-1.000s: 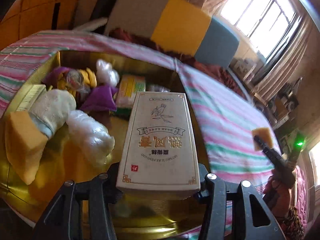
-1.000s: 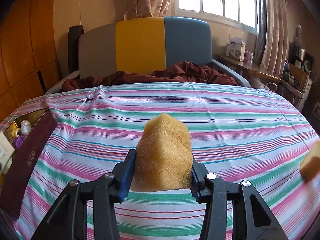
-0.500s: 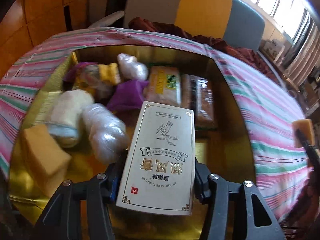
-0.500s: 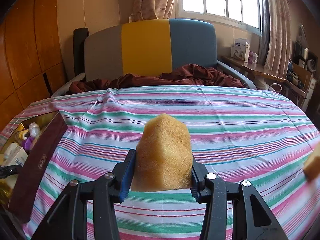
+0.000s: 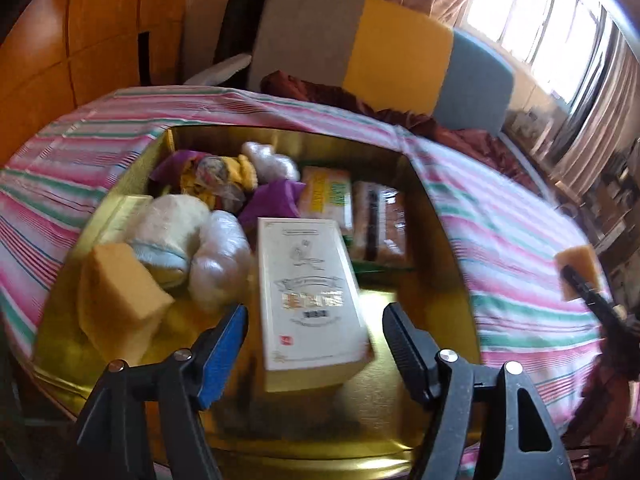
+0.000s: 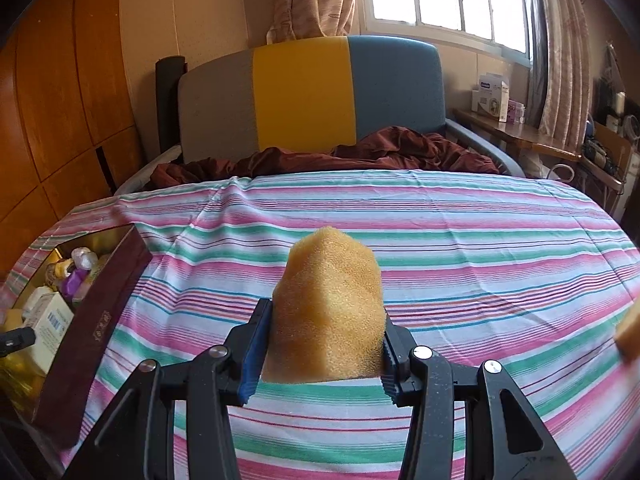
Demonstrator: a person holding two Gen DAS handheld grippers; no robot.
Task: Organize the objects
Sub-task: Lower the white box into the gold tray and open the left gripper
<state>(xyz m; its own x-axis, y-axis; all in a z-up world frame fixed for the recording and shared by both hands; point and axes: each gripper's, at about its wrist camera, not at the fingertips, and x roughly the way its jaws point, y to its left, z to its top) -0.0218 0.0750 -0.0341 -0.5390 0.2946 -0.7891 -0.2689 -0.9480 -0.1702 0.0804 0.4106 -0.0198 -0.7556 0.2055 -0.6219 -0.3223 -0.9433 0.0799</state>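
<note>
change: left tool [image 5: 316, 334] was clamped on the white box [image 5: 310, 292] a second ago; its jaws have just been opening and now stand clear of the box on both sides, box still between them. Right side unchanged.
left tool: released, blue pad [image 5: 224, 354] on one finger, gap visible to either edge of the box.
white box: lying flat, printed face up, on the gold floor of the gold-lined box [image 5: 448, 264]; near end blurred, can't tell if it is fully settled.
gold-lined box: sits on the bed's striped sheet [image 6: 460, 240]; dark red outer wall seen from the right wrist view.
contents: yellow sponge block [image 5: 118, 296] at the left; white wrapped bundles [image 5: 218, 264] just left of the white box; purple cloth [image 5: 276, 200] behind it; two wrapped flat packs [image 5: 352, 208] side by side at the back right.
right tool [image 6: 322, 354]: clenched on an orange sponge [image 6: 328, 312], pads pressing both flanks, sponge sticking up past the fingertips.
right tool position: over the striped sheet, well right of the gold-lined box.
background: headboard [image 6: 308, 92] in grey, yellow and blue; dark red blanket [image 6: 360, 152] bunched in front of it.
</note>
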